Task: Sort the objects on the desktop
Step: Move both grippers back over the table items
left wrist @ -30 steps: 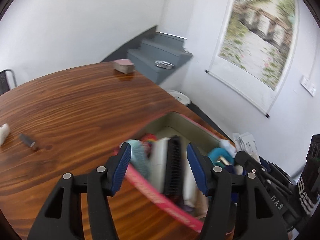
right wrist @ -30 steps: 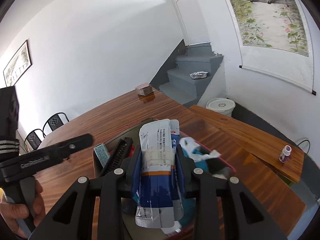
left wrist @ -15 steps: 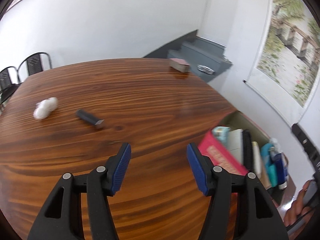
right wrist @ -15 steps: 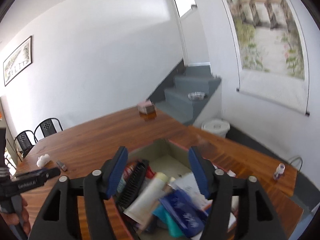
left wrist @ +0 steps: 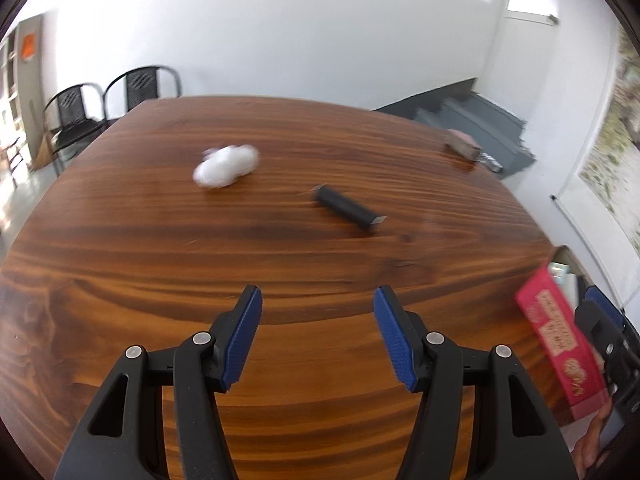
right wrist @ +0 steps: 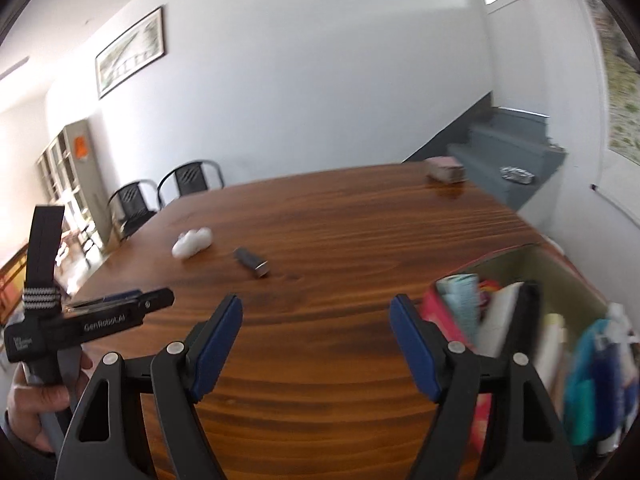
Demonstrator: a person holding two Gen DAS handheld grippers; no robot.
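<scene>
A white crumpled wad (left wrist: 226,166) (right wrist: 192,242) and a dark bar-shaped object (left wrist: 348,210) (right wrist: 252,262) lie apart on the wooden table (left wrist: 160,240). My left gripper (left wrist: 318,336) hovers open and empty over bare wood, short of the dark bar. My right gripper (right wrist: 316,344) has its jaws opening, with nothing between them. The pink-sided box (right wrist: 448,320) (left wrist: 560,344), packed with several toiletries and packets, stands just right of the right gripper at the table's right end.
A small pinkish box (left wrist: 462,146) (right wrist: 444,170) sits at the table's far right corner. Two black chairs (left wrist: 140,84) stand behind the far edge. Grey stairs (right wrist: 508,148) rise to the right. A hand (right wrist: 24,396) holds the left tool at the lower left.
Both views have swung left, from the box to the open tabletop. My right gripper let go of the blue-and-white pouch over the box and its jaws spread wide.
</scene>
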